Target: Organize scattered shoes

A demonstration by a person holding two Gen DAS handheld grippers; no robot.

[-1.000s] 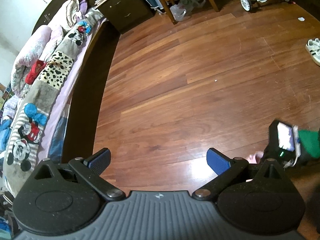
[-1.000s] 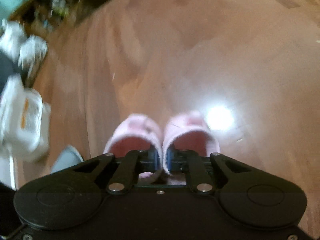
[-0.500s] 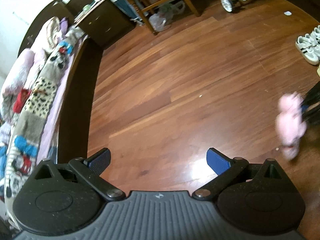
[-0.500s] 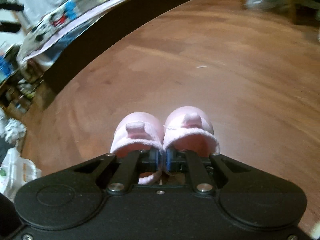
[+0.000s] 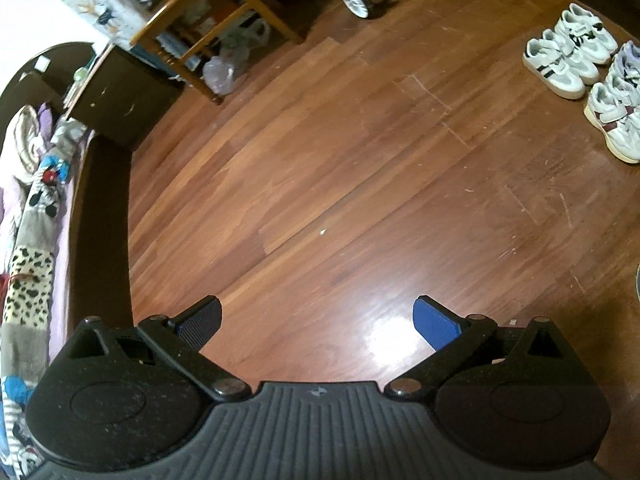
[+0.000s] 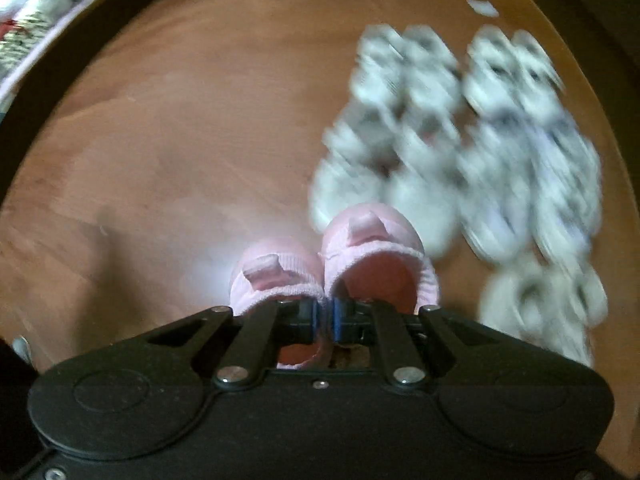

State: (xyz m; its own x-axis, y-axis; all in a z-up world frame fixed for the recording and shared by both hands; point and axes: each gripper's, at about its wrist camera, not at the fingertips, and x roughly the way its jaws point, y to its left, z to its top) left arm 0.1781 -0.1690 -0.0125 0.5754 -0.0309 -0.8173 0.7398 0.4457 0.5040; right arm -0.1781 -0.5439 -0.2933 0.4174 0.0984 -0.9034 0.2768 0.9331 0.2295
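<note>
A pair of pink slippers (image 6: 340,256) hangs above the wooden floor, pinched together at their inner rims by my right gripper (image 6: 326,316), which is shut on them. Just beyond and to the right, several white sneakers (image 6: 460,140) stand in rows, blurred by motion. In the left wrist view my left gripper (image 5: 316,320) is open over bare floor with nothing between its blue pads. A pair of white sneakers (image 5: 568,60) with dark stripes and another white pair (image 5: 616,116) with maroon trim sit at the far right.
A bed (image 5: 36,216) with patterned blankets runs along the left. A dark nightstand (image 5: 116,100), a wooden chair (image 5: 224,24) with plastic bags under it and a stroller wheel (image 5: 356,0) stand at the back. Open wooden floor (image 5: 340,184) lies between.
My right gripper has swung with the pink slippers from facing the bed side to facing the rows of white sneakers. The left view has turned right, bringing the sneakers into sight; the slippers have left it.
</note>
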